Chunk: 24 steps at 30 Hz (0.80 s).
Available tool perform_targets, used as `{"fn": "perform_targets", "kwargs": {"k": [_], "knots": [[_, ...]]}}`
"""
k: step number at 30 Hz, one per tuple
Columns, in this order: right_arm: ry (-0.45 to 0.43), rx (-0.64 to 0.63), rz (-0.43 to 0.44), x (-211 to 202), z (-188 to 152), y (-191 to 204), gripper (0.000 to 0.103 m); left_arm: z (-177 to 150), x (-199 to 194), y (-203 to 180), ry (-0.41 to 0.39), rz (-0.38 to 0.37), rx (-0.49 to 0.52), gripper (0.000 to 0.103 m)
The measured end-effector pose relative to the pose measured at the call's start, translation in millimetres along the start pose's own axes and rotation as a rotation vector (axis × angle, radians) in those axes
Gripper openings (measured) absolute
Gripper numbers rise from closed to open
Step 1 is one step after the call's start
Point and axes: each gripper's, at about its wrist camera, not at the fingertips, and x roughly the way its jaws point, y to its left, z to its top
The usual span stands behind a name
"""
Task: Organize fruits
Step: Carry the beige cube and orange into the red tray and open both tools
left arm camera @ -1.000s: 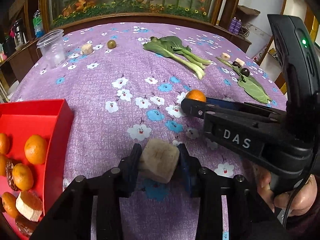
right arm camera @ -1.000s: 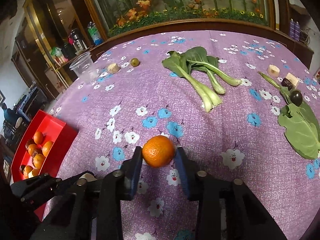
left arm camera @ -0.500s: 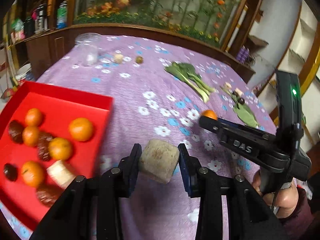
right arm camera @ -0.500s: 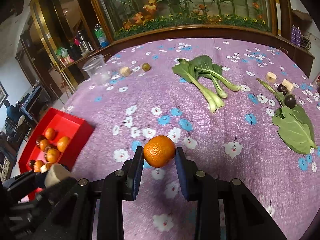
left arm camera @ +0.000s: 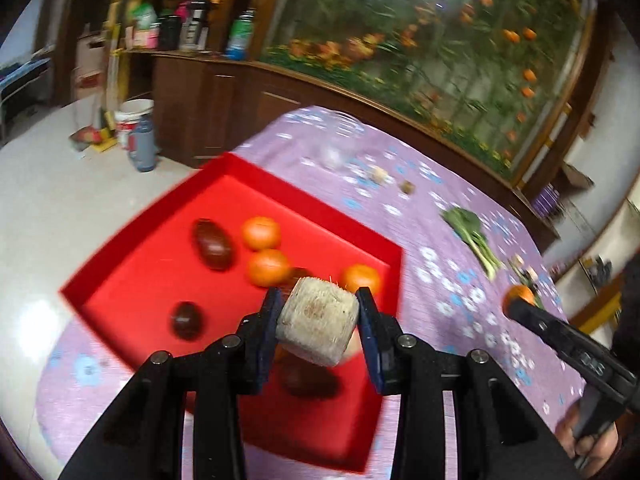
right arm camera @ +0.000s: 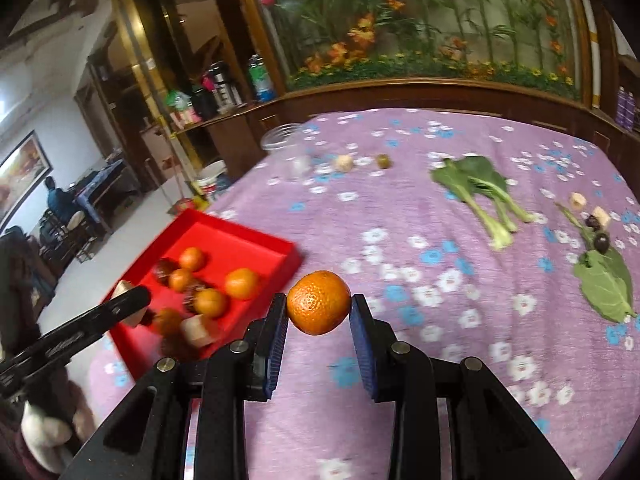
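— Purple cloth with white and blue flowers covers the whole table (right arm camera: 400,216). Nearest to me, my left gripper (left arm camera: 319,320) pinches a pale, rough cut chunk (left arm camera: 318,326) between its blue pads, up off the surface and over the near part of the red tray (left arm camera: 132,264).

— And your other hand?

— My right gripper (right arm camera: 319,306) is clamped on an orange (right arm camera: 319,302), held above the cloth just beside the tray's corner.

— What's in the tray?

— Several oranges (left arm camera: 261,233) and a few dark brownish fruits (left arm camera: 213,244), plus a pale chunk in the right view; it's blurred there.

— Further out?

— Mid-table I see leafy greens (right arm camera: 478,190) lying flat, and to the right a single big leaf (right arm camera: 606,284) with two dark round fruits (right arm camera: 601,241) and two pale pieces (right arm camera: 578,201) near it. Toward the far edge stand a clear plastic cup (right arm camera: 286,148), another pale chunk (right arm camera: 344,163) and a small green fruit (right arm camera: 383,161).

— The room?

— Behind the table runs a dark wooden cabinet under a large glass case (right arm camera: 420,16) of plants and orange flowers. Left of it, shelves hold bottles (right arm camera: 260,78); a white bucket (left arm camera: 134,118) sits on the pale floor.
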Motion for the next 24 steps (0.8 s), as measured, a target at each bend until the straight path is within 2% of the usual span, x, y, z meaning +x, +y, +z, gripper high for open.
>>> {"fn": "perform_targets", "kwargs": {"k": [5,11,24], "knots": [[0.038,-0.024,0.071,10,-7,35,0.035,0,1,29,-0.006,0.023,-0.052,0.036],[0.108,-0.073,0.129,33,-20,72,0.035,-3,9,41,0.006,0.043,-0.055,0.036],[0.232,-0.19,0.227,74,-51,134,0.035,-4,18,63,-0.013,0.154,-0.065,0.036]]}}
